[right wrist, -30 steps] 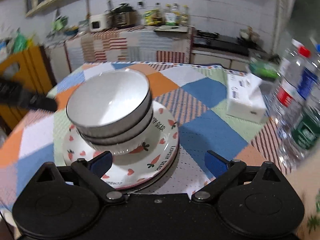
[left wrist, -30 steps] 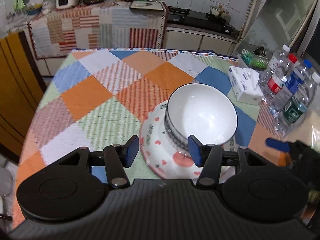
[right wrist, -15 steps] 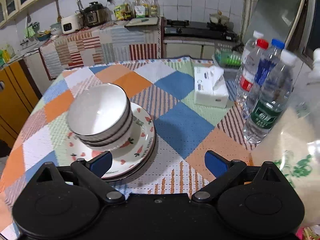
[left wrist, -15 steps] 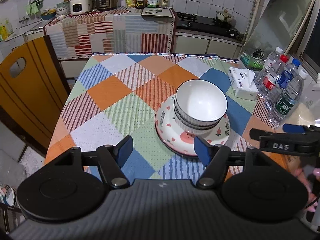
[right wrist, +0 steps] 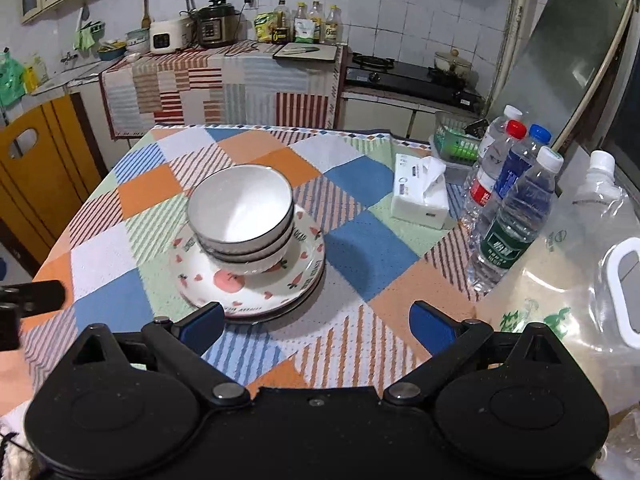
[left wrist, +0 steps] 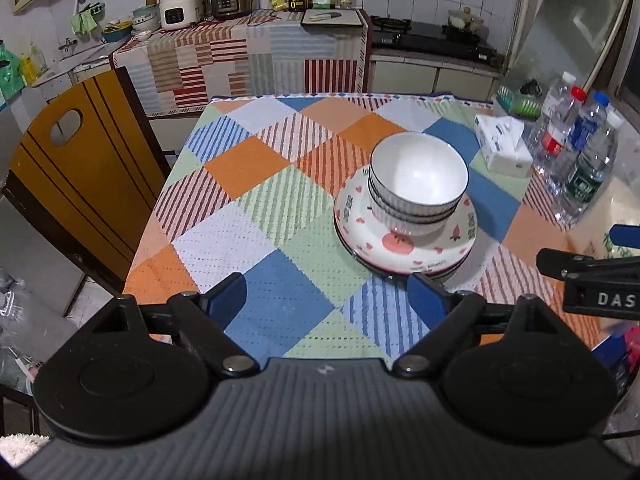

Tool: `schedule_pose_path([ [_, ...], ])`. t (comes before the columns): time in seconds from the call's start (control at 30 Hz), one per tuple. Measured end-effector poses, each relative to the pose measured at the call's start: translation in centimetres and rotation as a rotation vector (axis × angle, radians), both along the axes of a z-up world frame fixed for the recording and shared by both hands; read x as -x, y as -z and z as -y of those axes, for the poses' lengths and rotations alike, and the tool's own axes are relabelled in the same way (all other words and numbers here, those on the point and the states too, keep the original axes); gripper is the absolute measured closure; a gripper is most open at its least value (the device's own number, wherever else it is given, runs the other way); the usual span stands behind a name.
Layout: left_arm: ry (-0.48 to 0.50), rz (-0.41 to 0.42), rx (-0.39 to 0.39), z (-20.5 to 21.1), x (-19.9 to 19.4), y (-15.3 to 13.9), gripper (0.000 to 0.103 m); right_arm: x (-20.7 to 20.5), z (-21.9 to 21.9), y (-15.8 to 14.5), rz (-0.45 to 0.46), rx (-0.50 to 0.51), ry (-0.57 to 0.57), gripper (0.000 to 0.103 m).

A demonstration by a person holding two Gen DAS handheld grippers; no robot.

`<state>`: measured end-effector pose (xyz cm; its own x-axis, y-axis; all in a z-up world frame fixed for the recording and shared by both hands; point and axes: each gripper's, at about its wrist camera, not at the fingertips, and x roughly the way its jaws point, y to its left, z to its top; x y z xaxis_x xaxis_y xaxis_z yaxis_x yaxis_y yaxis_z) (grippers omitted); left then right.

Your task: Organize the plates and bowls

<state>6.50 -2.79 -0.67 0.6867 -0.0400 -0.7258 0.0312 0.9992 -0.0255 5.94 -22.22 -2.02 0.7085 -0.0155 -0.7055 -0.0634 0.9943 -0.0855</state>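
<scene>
- Sitting on a patchwork tablecloth [left wrist: 280,200] of orange, blue, green and striped squares, a stack of white bowls [left wrist: 418,184] with dark rims rests nested on a stack of plates [left wrist: 400,248].
- The top plate is white with pink hearts, a peach-coloured fruit and printed lettering around its rim; darker plate edges show beneath it.
- The bowls sit slightly off-centre on the plates, toward the far side, and stand upright.
- The left gripper [left wrist: 326,298] hovers above the near edge of the table with its blue-padded fingers spread wide, holding nothing. The plates lie ahead of it and to its right, apart from both fingers.
- The right gripper [right wrist: 316,322] also hangs above the near edge, its fingers spread wide and empty. Its left finger [right wrist: 202,326] appears just in front of the plates' near rim; whether it touches cannot be told.
- Each gripper shows at the edge of the other's view, so the two are held side by side.
- A white tissue box [right wrist: 420,196] lies on the cloth to the right of the dishes, well apart from them.
- Four plastic water bottles [right wrist: 512,208] stand upright in a cluster beyond the tissue box, at the table's right edge.
- A yellow wooden chair [left wrist: 76,160] stands at the table's left side.
- Behind the table, a counter draped in striped cloth carries a rice cooker [right wrist: 168,36], a pressure cooker and bottles.
</scene>
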Motion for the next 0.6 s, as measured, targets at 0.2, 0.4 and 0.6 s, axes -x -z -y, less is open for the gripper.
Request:
schedule_pose_path([
  [0.2,-0.004,-0.007,-0.003,0.1,0.5,0.4,0.007,1.3,-0.9,-0.4,0.007,-0.001,-0.01,0.002],
  [0.4,-0.025,-0.008,-0.013,-0.1,0.7,0.3,0.007,1.9,-1.5,-0.8,0.015,0.015,-0.013,0.002],
  [0.6,-0.036,-0.002,0.011,-0.7,1.0,0.5,0.007,1.9,-1.6,-0.2,0.02,0.029,-0.005,0.002],
])
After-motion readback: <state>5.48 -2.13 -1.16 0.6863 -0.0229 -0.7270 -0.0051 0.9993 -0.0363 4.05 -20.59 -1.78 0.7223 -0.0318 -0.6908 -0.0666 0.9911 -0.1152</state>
